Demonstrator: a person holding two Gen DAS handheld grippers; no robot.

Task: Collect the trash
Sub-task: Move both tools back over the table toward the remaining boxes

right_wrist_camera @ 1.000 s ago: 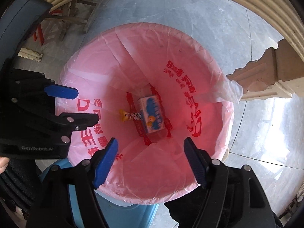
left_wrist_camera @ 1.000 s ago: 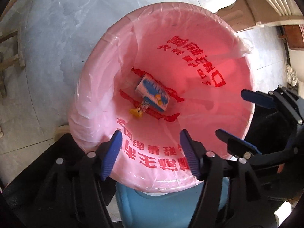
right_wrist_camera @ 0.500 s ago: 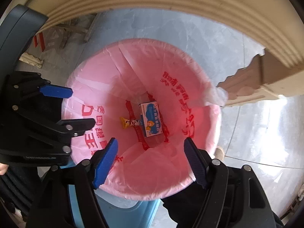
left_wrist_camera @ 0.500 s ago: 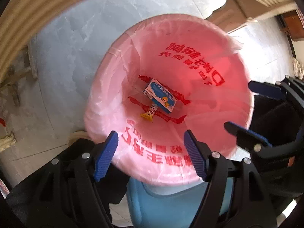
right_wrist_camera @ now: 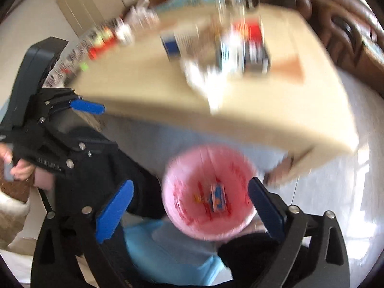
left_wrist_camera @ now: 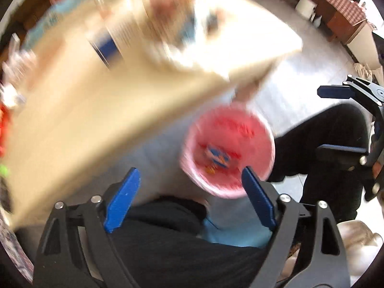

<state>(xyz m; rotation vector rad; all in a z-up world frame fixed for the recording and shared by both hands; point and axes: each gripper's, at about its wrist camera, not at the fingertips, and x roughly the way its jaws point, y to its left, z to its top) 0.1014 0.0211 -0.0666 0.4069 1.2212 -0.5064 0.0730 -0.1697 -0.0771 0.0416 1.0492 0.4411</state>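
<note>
Both grippers have pulled up and away from the pink-lined trash bin since half a second ago; the bin, which filled each view then, is now small and low in the frame, and a beige table top has swung into sight above it. Everything beyond the grippers is smeared by motion blur.

Left gripper (left_wrist_camera: pixel 189 196): its blue-padded fingers (left_wrist_camera: pixel 122 199) are spread wide with nothing between them. Just past the fingertips, slightly to the right, sits the trash bin (left_wrist_camera: pixel 261 132), its pink bag printed with red lettering. Inside the bin lie a small blue and white carton (left_wrist_camera: pixel 217 154) and, touching it on the near side, a little yellow and orange wrapper (left_wrist_camera: pixel 211 168).

Right gripper (right_wrist_camera: pixel 190 207): its fingers (right_wrist_camera: pixel 114 211) are also spread wide and hold nothing. The bin (right_wrist_camera: pixel 182 168) shows between the fingertips, with the carton (right_wrist_camera: pixel 218 198) lying at the bottom and the wrapper (right_wrist_camera: pixel 199 198) just left of it. Pale blue plastic shows below the pink liner.

Above the bin in both views hangs the corner of the table (right_wrist_camera: pixel 153 91). On its top, well beyond the bin, stand several blurred packets and boxes (right_wrist_camera: pixel 252 48) in blue, red and white; what they are cannot be told. The person's dark trousers (left_wrist_camera: pixel 312 144) show beside the bin.
</note>
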